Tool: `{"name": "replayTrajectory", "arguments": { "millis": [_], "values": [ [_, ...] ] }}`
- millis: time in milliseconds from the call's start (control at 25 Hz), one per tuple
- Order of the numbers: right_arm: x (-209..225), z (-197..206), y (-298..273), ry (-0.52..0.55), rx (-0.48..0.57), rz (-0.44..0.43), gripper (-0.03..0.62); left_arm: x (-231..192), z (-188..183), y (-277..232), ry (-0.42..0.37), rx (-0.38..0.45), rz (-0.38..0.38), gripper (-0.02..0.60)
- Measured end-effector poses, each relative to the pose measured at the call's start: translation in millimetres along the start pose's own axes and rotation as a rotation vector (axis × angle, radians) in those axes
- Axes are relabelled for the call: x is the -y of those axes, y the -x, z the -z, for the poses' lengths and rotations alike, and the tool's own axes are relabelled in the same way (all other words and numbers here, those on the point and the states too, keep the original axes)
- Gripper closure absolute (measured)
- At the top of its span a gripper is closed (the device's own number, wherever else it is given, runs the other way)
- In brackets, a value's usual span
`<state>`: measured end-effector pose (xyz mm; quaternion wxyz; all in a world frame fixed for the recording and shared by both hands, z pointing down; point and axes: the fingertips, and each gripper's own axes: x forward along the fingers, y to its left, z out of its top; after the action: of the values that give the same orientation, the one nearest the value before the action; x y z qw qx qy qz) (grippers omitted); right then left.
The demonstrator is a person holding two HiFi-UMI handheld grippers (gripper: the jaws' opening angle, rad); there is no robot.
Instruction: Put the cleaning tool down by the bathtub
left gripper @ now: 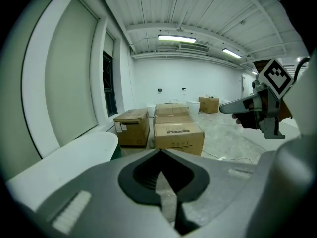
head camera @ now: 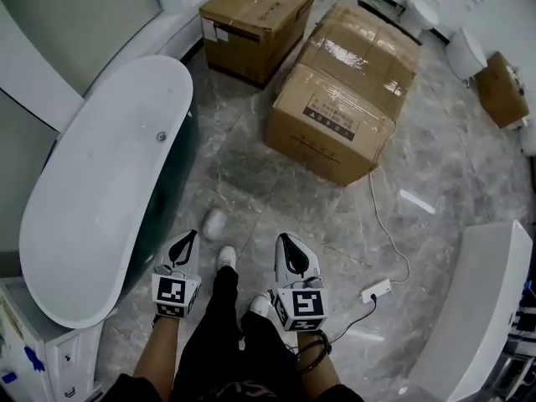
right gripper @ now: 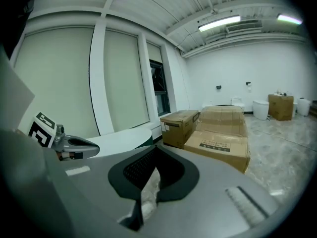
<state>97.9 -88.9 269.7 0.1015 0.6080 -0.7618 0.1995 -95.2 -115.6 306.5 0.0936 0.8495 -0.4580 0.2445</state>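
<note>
The white oval bathtub [head camera: 100, 199] with a dark outer side fills the left of the head view. A small whitish object [head camera: 215, 222], perhaps the cleaning tool, lies on the marble floor just beside the tub's side. It sits a little ahead of my left gripper [head camera: 189, 238]. Nothing is held in that gripper, and its jaws are shut. My right gripper [head camera: 285, 241] hovers beside it over the floor, also shut and empty. In the left gripper view the jaws [left gripper: 159, 152] meet, and so do those in the right gripper view [right gripper: 156, 151]. My legs and white shoes stand between the grippers.
Two large cardboard boxes [head camera: 339, 99] [head camera: 255, 23] stand ahead on the floor. A white cable with a plug block [head camera: 375, 290] runs at the right. A white fixture [head camera: 477, 308] stands at the right edge, a white cabinet [head camera: 33, 350] at lower left, toilets [head camera: 465, 53] at the back.
</note>
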Motion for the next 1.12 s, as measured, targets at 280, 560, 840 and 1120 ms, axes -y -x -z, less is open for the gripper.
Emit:
{"name": "replayTrajectory", "arguments": {
  "millis": [280,560,840,1120],
  "values": [
    [-9.8,-49.2,43.3,0.042,0.094,-0.011,0.574,6.0,-67.8,49.2,-0.012,0.088,-0.04,0.581],
    [-17.8,-88.5,96.4,0.069,0.158,-0.02,0.574,24.9,-111.1,98.6,-0.032,0.213,-0.041,0.581],
    [-27.2,-119.1,138.8,0.112,0.238,-0.046,0.574,32.3,-142.7,149.2,-0.072,0.295,-0.08,0.581],
    [-41.5,-122.0,168.0,0.15,0.269,-0.071,0.576,39.2,-150.9,188.5,-0.059,0.356,-0.127,0.581]
  ]
}}
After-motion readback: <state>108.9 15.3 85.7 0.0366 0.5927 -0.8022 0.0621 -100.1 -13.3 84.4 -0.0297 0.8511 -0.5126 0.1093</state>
